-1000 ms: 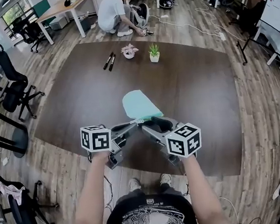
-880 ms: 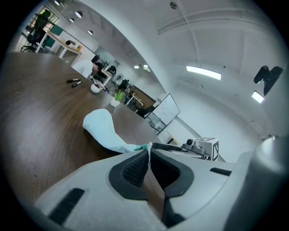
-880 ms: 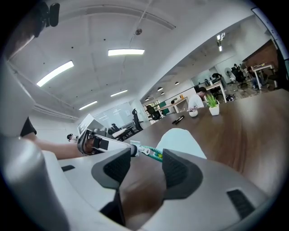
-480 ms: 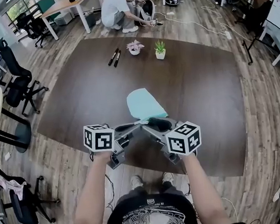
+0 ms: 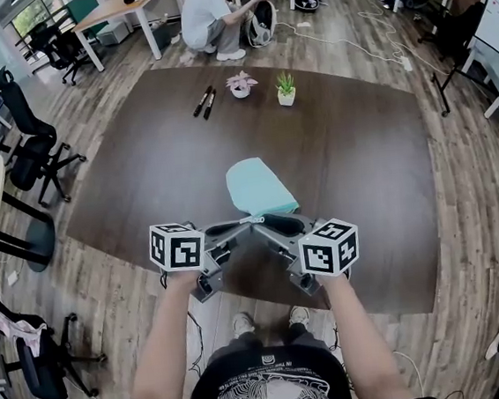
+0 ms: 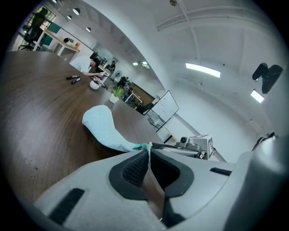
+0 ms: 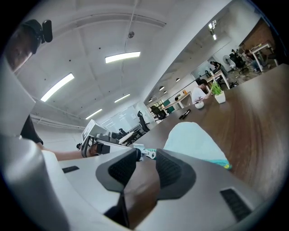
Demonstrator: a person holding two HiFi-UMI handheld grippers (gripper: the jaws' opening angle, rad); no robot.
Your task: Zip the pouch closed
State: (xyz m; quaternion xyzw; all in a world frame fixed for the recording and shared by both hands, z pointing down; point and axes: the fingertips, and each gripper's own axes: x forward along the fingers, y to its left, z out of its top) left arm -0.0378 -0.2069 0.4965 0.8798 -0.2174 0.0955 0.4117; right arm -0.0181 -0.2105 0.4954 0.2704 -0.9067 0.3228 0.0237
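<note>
A light teal pouch lies flat on the dark brown table, its near end lifted toward me. My left gripper is shut on the pouch's near end beside the zipper; in the left gripper view its pads pinch the teal edge. My right gripper meets it from the right. Its jaws are closing, and the small white zipper pull sits between the fingertips, with a gap still showing between the pads. The pouch stretches away behind the pull.
Two black markers and two small potted plants stand at the table's far side. A person crouches on the floor beyond. Office chairs stand left of the table, and the near table edge is just under my hands.
The right gripper's jaws have narrowed around the zipper pull and its marker cube has tilted slightly. The left gripper keeps the same hold. The pouch has not moved.
</note>
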